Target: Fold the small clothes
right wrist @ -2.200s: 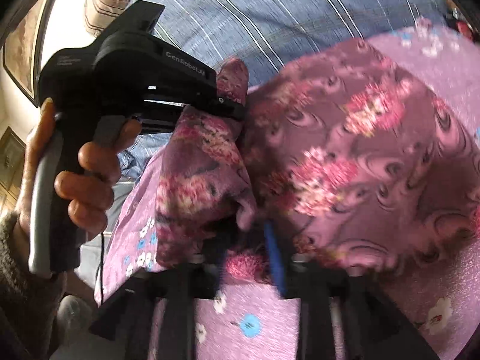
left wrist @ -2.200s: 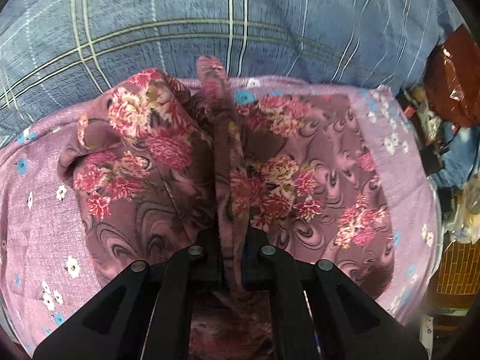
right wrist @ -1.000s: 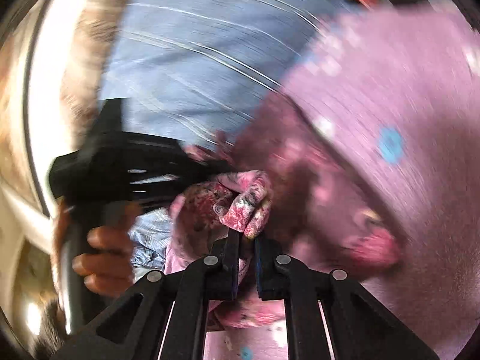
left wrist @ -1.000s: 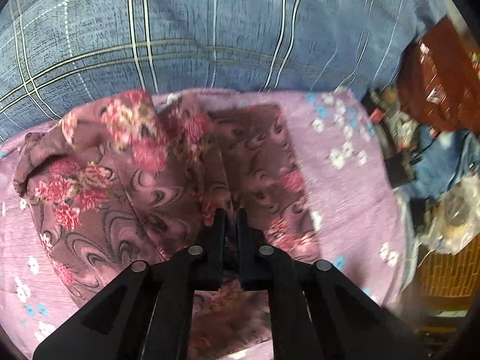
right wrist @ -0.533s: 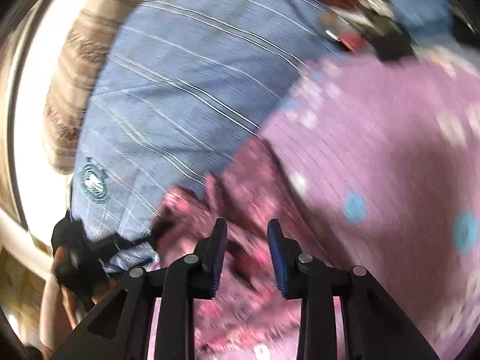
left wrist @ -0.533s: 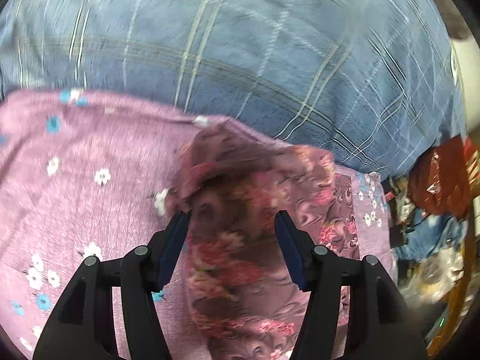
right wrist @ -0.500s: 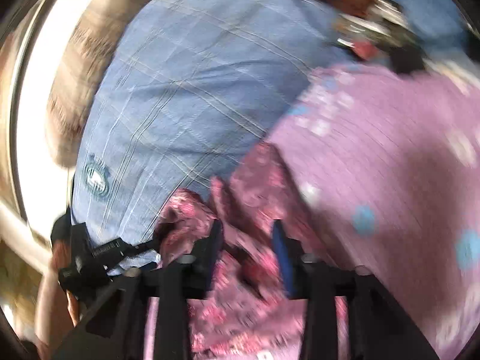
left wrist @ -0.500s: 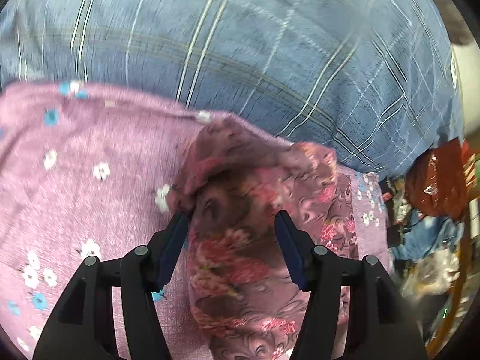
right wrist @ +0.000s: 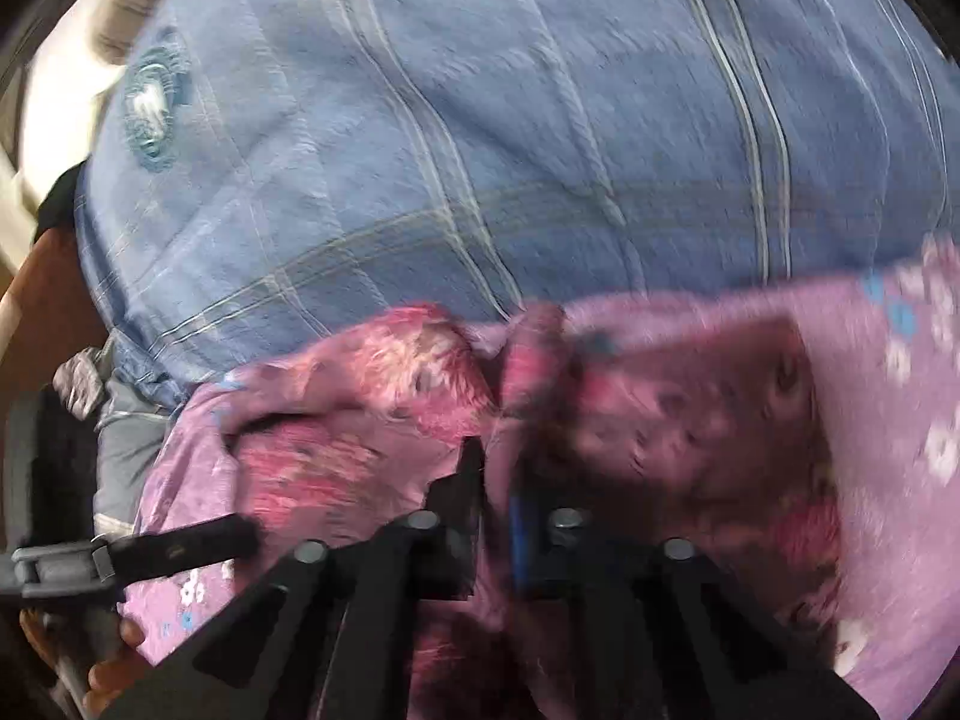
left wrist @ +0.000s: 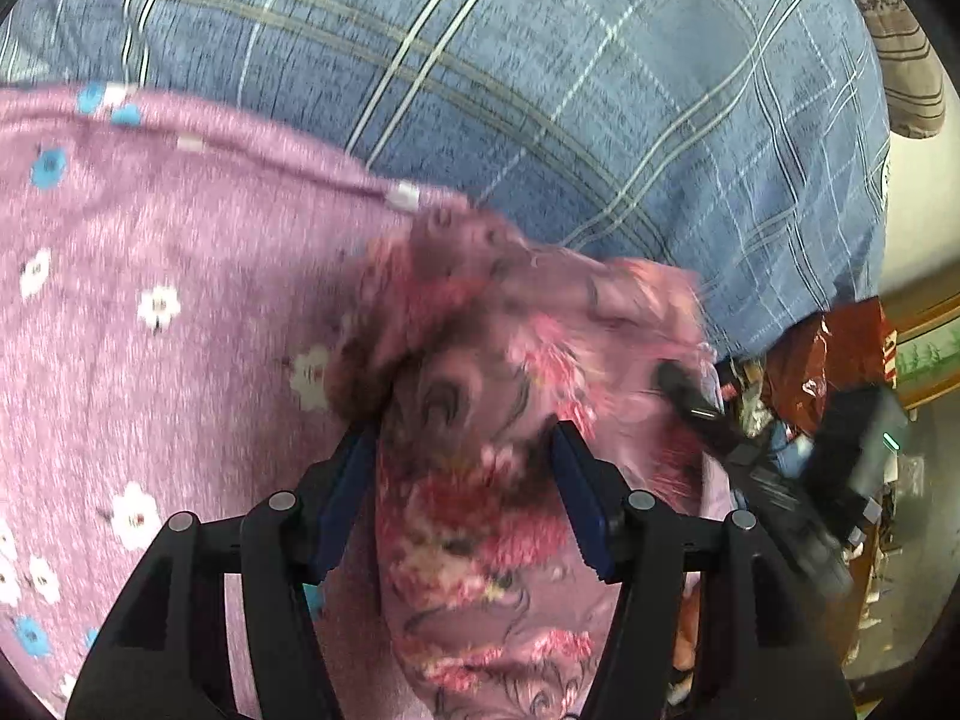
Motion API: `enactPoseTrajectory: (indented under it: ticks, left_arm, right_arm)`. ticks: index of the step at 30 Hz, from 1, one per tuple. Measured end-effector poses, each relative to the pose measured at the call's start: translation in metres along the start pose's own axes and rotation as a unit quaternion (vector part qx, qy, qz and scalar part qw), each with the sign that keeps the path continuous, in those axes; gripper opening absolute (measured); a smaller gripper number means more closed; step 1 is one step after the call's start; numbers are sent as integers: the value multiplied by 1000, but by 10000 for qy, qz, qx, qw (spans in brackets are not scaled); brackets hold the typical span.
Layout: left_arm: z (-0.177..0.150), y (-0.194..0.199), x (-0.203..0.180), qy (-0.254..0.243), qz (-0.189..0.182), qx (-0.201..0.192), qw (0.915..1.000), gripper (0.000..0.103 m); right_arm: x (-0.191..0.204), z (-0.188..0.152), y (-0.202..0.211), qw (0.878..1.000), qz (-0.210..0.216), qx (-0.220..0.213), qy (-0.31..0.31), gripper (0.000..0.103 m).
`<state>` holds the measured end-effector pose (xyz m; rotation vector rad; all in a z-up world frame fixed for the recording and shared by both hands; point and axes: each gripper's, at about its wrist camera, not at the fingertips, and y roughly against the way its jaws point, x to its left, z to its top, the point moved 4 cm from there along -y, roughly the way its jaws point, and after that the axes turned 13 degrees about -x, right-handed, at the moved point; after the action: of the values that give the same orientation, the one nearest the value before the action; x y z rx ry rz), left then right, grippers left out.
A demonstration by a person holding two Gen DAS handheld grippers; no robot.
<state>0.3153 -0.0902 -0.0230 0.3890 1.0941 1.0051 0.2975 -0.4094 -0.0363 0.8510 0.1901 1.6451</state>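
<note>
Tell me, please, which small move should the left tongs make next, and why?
Probably close the left tongs on the maroon floral cloth garment: they stand open with its raised fold between them, while the right tongs seem shut on it, though that view is blurred.

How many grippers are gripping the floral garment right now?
1. The right gripper is shut on a fold of the garment. The left gripper is open, its fingers either side of the cloth, not clamping it.

Blue plaid bedding (left wrist: 540, 60) under lilac sheet (left wrist: 150, 228) (flower-dotted), floral garment (left wrist: 480, 540) atop
</note>
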Motion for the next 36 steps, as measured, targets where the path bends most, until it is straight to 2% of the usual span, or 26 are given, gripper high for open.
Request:
enactPoseTrajectory:
  ticks: [2, 4, 7, 9, 10, 12, 14, 16, 18, 19, 22, 23, 24, 25, 26, 28, 29, 30, 32, 33, 35, 36]
  left_arm:
    - [11, -6, -2, -108, 156, -67, 9998, 59]
    - [18, -18, -3, -182, 386, -56, 9991, 59]
    - [30, -39, -6, -298, 732, -34, 9969, 59]
    - [38, -52, -10, -528, 1021, -88, 9933, 59]
    - [43, -61, -12, -645, 1181, -112, 9908, 59]
    - [49, -70, -13, -630, 1270, -60, 9899, 59]
    - [53, -73, -16, -546, 1158, -62, 9917, 59]
    - [55, -76, -22, -612, 1080, -71, 9922, 59]
    - [52, -80, -28, -705, 1076, -57, 9917, 59]
    - [49, -81, -33, -764, 1081, -63, 9912, 59]
    - [49, -89, -47, -837, 1099, -30, 9904, 59]
    - [49, -89, -50, -836, 1096, -16, 9905, 59]
    - [50, -89, -54, -842, 1039, -15, 9910, 59]
    - [53, -88, -55, -857, 992, -27, 9914, 59]
    - [54, -88, -58, -891, 912, -43, 9918, 59]
    - [53, -94, -60, -953, 858, 6, 9917, 66]
    - [49, -102, -65, -992, 930, 30, 9907, 67]
    - [45, -109, -68, -1075, 1006, 107, 9890, 67]
    - [39, -112, -71, -1141, 1034, 248, 9878, 67]
    - [37, -107, -72, -1082, 961, 225, 9892, 67]
    - [36, -89, -70, -1008, 814, 150, 9915, 67]
    - [34, -77, -68, -936, 722, 134, 9929, 66]
  right_arm:
    - [-3, 15, 24, 9984, 157, -517, -185, 7]
    - [-22, 22, 35, 9958, 129, -684, -589, 7]
    - [-57, 15, 24, 9944, -258, -472, -907, 5]
    - [-85, 6, 16, 9892, -507, -296, -1340, 4]
    - [-98, 0, 12, 9850, -486, -191, -1647, 4]
    - [-119, -12, 8, 9754, -307, -73, -2180, 6]
    - [-120, -12, 11, 9732, -1, -172, -2294, 11]
    - [-111, -4, 15, 9766, 214, -273, -2123, 21]
    - [-98, 5, 10, 9797, 403, -248, -1949, 56]
    - [-89, 10, 6, 9825, 440, -227, -1798, 58]
    - [-55, 18, -18, 9935, 306, -94, -1092, 58]
    - [-50, 17, -23, 9966, 115, 5, -818, 44]
    - [-42, 18, -28, 9988, -119, 107, -472, 8]
    - [-34, 22, -28, 9995, -230, 95, -201, 9]
    - [-32, 28, -21, 9995, -201, -103, -224, 8]
    - [-40, 41, -1, 9961, -94, -615, -618, 8]
    - [-50, 44, 0, 9937, -183, -684, -865, 7]
    - [-61, 44, -4, 9918, -333, -611, -1074, 7]
    - [-84, 29, -28, 9887, -684, -35, -1336, 8]
    - [-91, 22, -34, 9870, -717, 137, -1433, 8]
    - [-98, 23, -23, 9828, -436, -70, -1790, 10]
    - [-102, 24, -13, 9808, -452, -173, -1889, 15]
